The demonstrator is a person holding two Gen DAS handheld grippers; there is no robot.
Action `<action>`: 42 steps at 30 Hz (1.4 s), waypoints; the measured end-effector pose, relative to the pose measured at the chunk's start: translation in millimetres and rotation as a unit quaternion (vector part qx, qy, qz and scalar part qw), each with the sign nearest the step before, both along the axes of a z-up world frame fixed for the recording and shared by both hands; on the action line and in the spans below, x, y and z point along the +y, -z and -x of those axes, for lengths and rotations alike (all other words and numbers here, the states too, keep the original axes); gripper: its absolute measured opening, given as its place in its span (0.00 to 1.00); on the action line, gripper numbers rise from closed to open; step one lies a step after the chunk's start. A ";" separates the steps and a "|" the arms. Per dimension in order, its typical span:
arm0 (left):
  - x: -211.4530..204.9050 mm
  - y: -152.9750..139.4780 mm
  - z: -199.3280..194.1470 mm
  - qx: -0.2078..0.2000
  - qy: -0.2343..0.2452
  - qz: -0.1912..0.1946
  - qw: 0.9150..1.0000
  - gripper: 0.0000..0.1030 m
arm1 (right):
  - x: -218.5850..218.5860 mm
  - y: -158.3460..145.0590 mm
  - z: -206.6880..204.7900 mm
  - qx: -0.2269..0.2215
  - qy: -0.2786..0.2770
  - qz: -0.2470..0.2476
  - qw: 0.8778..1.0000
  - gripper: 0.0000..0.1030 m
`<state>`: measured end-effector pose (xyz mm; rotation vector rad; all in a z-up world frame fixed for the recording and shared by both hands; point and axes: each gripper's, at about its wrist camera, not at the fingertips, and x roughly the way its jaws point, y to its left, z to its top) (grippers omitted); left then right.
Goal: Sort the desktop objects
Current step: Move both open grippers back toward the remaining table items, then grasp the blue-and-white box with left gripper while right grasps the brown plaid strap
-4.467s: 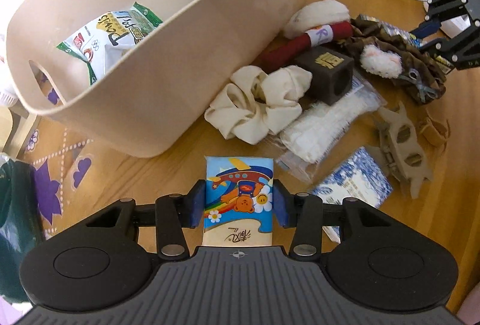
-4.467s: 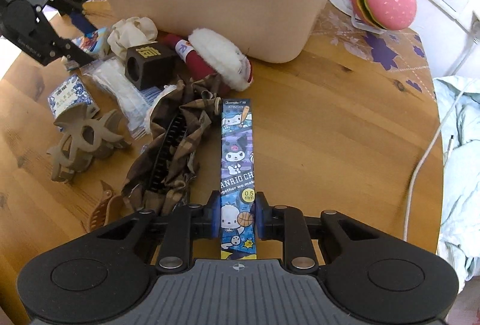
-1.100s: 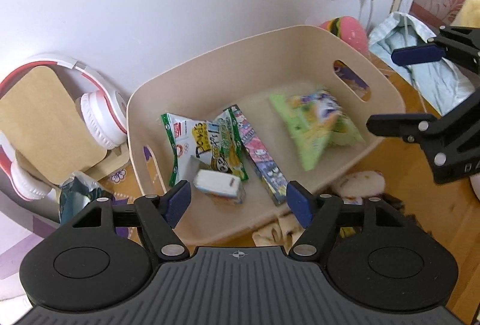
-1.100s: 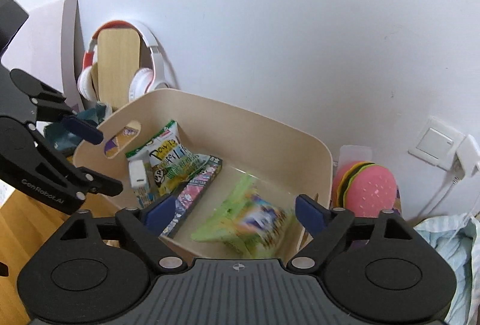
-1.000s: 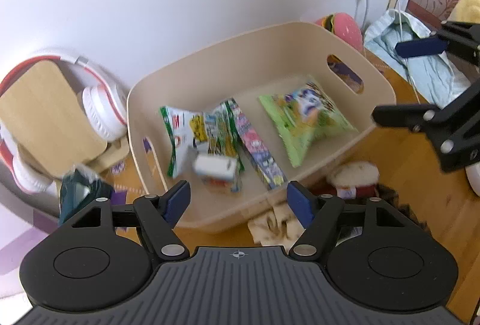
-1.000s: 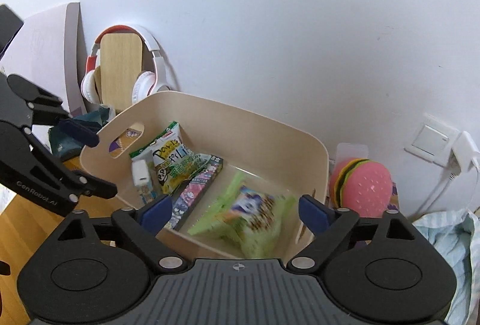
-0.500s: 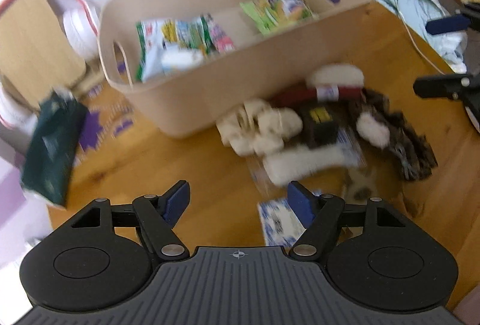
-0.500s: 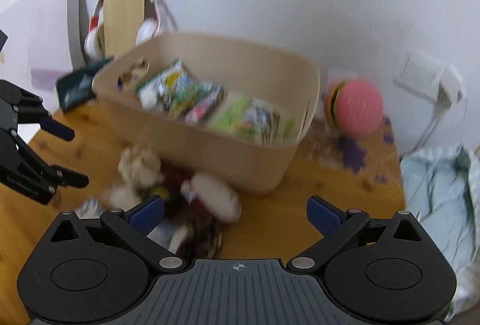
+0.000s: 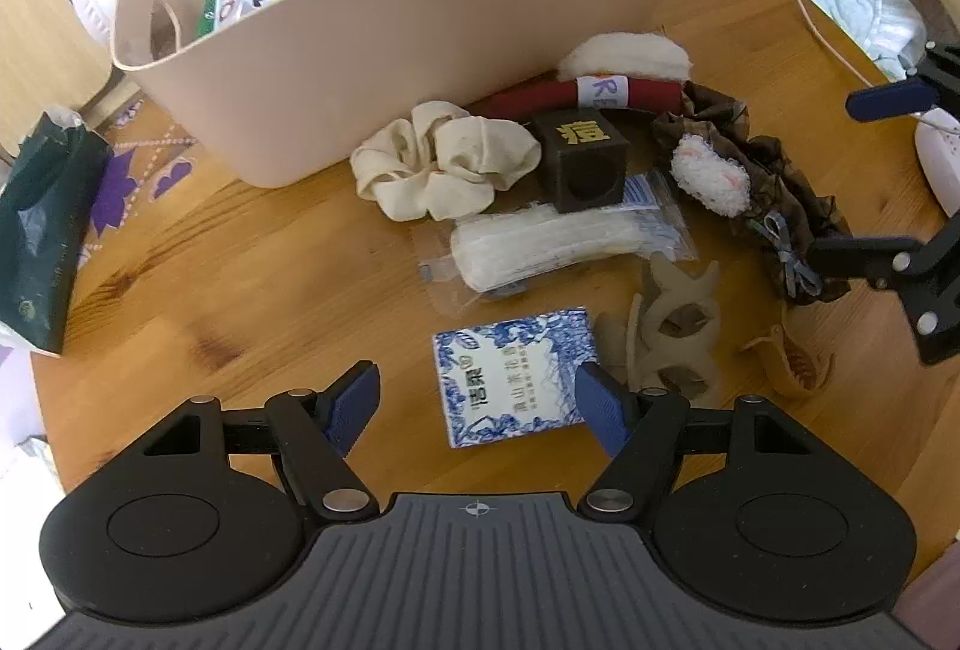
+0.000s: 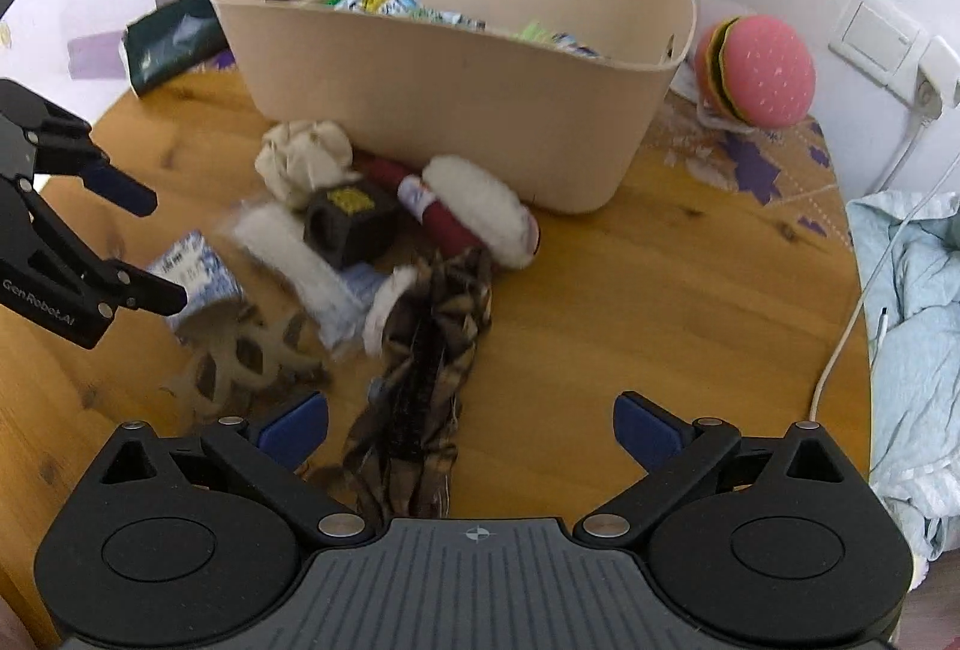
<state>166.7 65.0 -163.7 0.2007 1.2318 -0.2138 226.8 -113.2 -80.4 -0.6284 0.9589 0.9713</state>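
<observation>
Both tools are empty and poised over the clutter for a fresh pick. The left gripper (image 9: 477, 401) stands released, jaws spread, above the blue-and-white printed tissue packet (image 9: 515, 375) lying flat on the round wooden table (image 9: 240, 290); the packet sits between the jaws but untouched. The right gripper (image 10: 471, 425) is likewise released at full spread, over the brown plaid fabric hair clip (image 10: 423, 380). The beige plastic tub (image 9: 390, 20) behind the pile already holds snack packets. Remaining unsorted: a cream fabric scrunchie (image 9: 444, 167), a dark brown cube (image 9: 582, 158), a beige plastic claw clip (image 9: 675, 329). Judged next move: lower each tool squarely, close on packet and hair clip, then lift clear of neighbours
</observation>
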 end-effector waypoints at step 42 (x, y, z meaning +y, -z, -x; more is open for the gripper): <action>6.7 31.2 -17.7 0.004 -0.076 0.020 0.997 0.63 | 29.7 33.1 1.5 0.026 -0.014 0.024 0.999 0.27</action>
